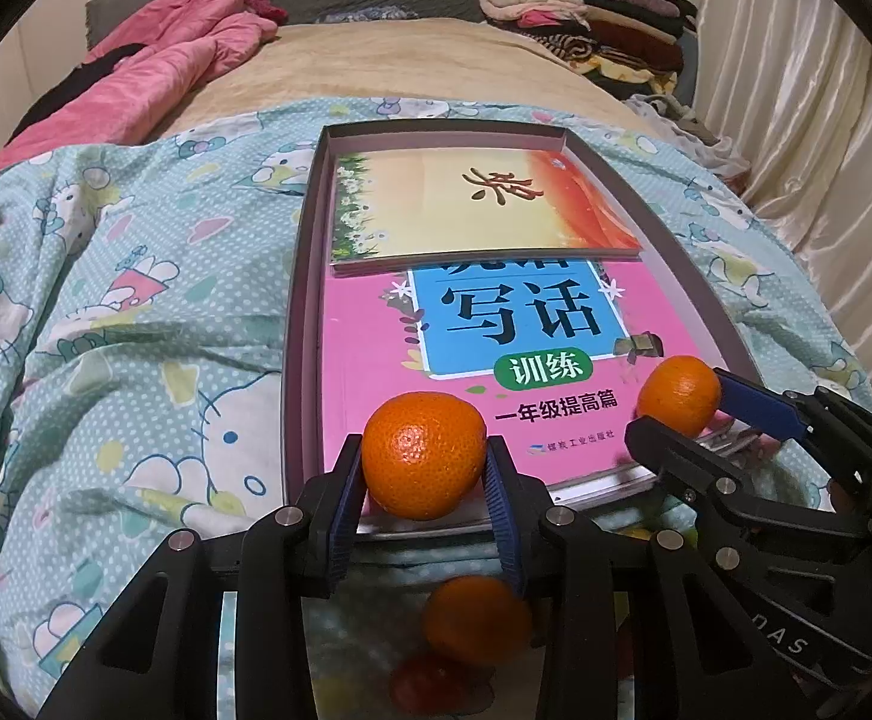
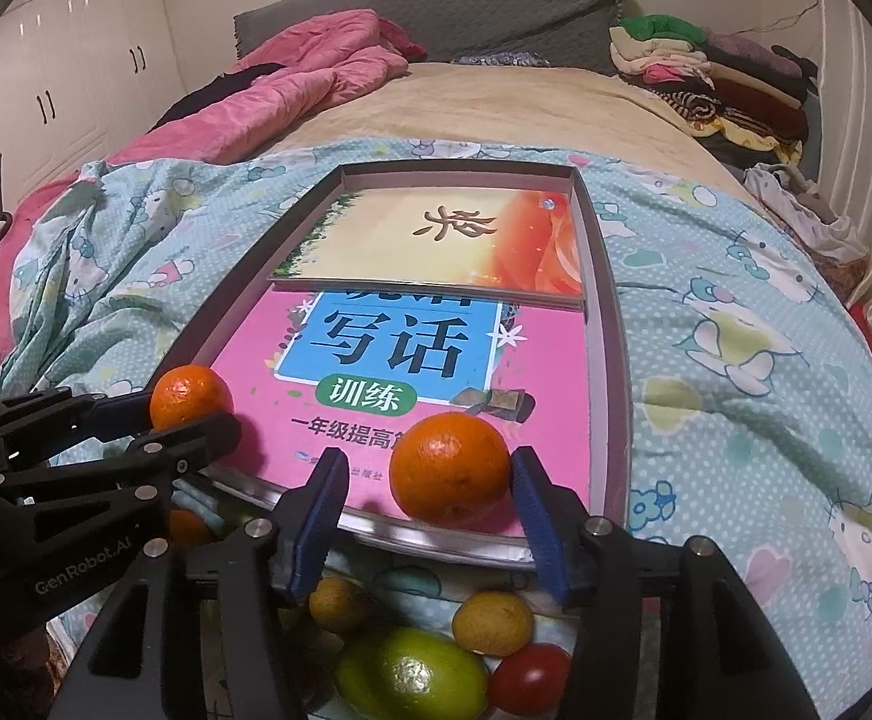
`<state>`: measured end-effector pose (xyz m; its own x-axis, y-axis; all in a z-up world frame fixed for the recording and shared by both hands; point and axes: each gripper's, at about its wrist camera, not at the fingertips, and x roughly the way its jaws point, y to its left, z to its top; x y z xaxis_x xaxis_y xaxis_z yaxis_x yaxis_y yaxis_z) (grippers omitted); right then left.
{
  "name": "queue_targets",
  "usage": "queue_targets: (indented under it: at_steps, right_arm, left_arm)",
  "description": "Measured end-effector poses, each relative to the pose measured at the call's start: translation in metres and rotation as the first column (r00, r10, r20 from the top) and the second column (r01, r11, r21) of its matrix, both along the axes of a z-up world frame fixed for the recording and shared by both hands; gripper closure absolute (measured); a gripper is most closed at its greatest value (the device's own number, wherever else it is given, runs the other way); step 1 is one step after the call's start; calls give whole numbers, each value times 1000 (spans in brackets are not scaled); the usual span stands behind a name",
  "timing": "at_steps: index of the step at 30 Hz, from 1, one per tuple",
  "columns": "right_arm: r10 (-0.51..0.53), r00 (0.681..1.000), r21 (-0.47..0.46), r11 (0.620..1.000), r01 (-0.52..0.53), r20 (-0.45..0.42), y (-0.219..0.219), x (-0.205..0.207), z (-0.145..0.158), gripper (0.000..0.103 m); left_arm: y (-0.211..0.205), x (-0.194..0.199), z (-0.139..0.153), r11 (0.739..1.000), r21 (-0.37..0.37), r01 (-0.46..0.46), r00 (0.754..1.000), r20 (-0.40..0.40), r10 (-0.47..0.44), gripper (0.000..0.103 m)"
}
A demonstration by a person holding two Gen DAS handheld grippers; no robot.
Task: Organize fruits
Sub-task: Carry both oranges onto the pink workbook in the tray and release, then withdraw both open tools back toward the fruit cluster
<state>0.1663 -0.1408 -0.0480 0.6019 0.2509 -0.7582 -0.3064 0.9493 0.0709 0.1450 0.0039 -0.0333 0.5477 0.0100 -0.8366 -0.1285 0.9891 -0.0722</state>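
At the lower centre of the left wrist view, the left gripper (image 1: pixel 425 462) pinches a mandarin orange (image 1: pixel 423 455) between its blue pads, above the near edge of a pink workbook (image 1: pixel 369 360). The workbook lies in a shallow cardboard tray (image 1: pixel 299 300) on a cartoon-print quilt (image 1: pixel 123 312).

At the lower centre of the right wrist view, the right gripper (image 2: pixel 429 483) stands spread. Its second mandarin orange (image 2: pixel 449 468) sits on the workbook cover, close to or touching one pad; a clear gap shows at the other.

Hazards from this state:

- Roll-off. The freed orange is round, the cover looks glossy, and the tray rests on soft bedding. Any press on the tray could tilt it and send the fruit toward the near edge.
- Pad contact on withdrawal. The pad beside the fruit could drag or nudge it as the right gripper retreats.
- Collision. The two grippers work near each other at the same tray edge; a sideways move by either could strike the other or its fruit.
- Bruising. Excess squeeze on the held orange could split its peel.

At the bottom of the right wrist view, a green fruit (image 2: pixel 411 675), a tomato (image 2: pixel 529 679) and two small tan fruits (image 2: pixel 491 623) remain unsorted.
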Motion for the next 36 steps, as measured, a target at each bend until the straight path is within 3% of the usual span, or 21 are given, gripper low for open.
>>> queue_targets:
  at_steps: [3, 17, 36]
  right_arm:
    - [5, 1000, -1, 1000, -5, 9, 1, -2, 2, 41]
    - [-3, 999, 0, 1000, 3, 55, 0, -7, 11, 36]
    - [-37, 996, 24, 999, 35, 87, -10, -10, 19, 30]
  left_arm:
    - [-1, -2, 2, 1000, -7, 5, 1000, 1, -5, 63]
    - [-1, -7, 14, 999, -24, 23, 999, 34, -22, 62]
    - [3, -13, 27, 1000, -2, 3, 996, 93, -3, 43]
